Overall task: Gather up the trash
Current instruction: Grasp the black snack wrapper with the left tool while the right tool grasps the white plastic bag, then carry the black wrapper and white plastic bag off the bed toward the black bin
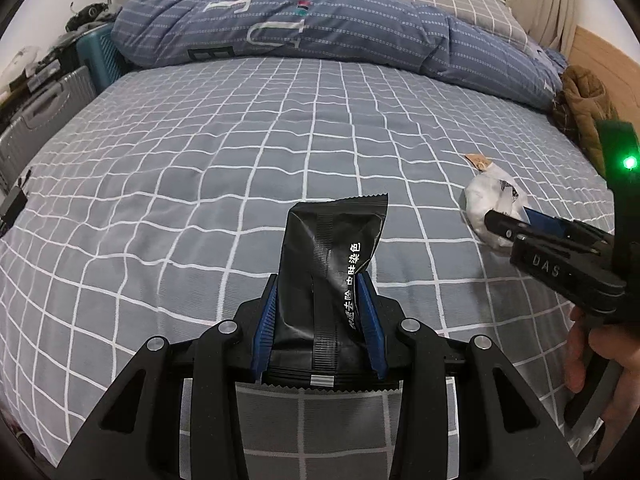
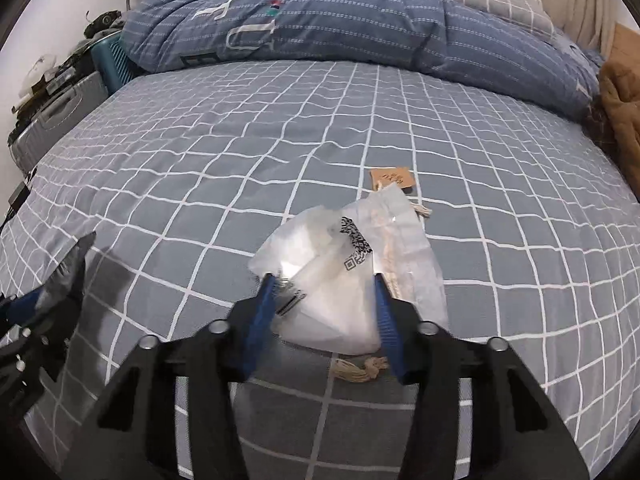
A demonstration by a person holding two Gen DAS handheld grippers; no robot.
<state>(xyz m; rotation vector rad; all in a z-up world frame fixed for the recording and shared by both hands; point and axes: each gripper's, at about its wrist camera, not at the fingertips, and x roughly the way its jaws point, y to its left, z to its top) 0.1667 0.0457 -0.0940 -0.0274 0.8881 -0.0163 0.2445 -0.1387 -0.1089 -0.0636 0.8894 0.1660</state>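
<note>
1. We see the left gripper (image 1: 320, 292) with its blue fingers (image 1: 266, 320) narrowed and pressed against both sides of a black wrapper (image 1: 332, 248), which stands upright above the bed (image 1: 200, 160).
2. The right gripper (image 2: 324, 292) has its fingers (image 2: 386, 320) partly closed around a crumpled white plastic bag (image 2: 352, 264) that lies on the bed; both pads touch the bag's sides.
3. A small brown paper tag (image 2: 390, 178) lies just beyond the bag, and a bit of tan string (image 2: 360, 370) lies just in front of it.
4. A folded blue quilt (image 1: 320, 28) lies along the far side, with a suitcase (image 1: 36, 124) beside the bed at the left.
</note>
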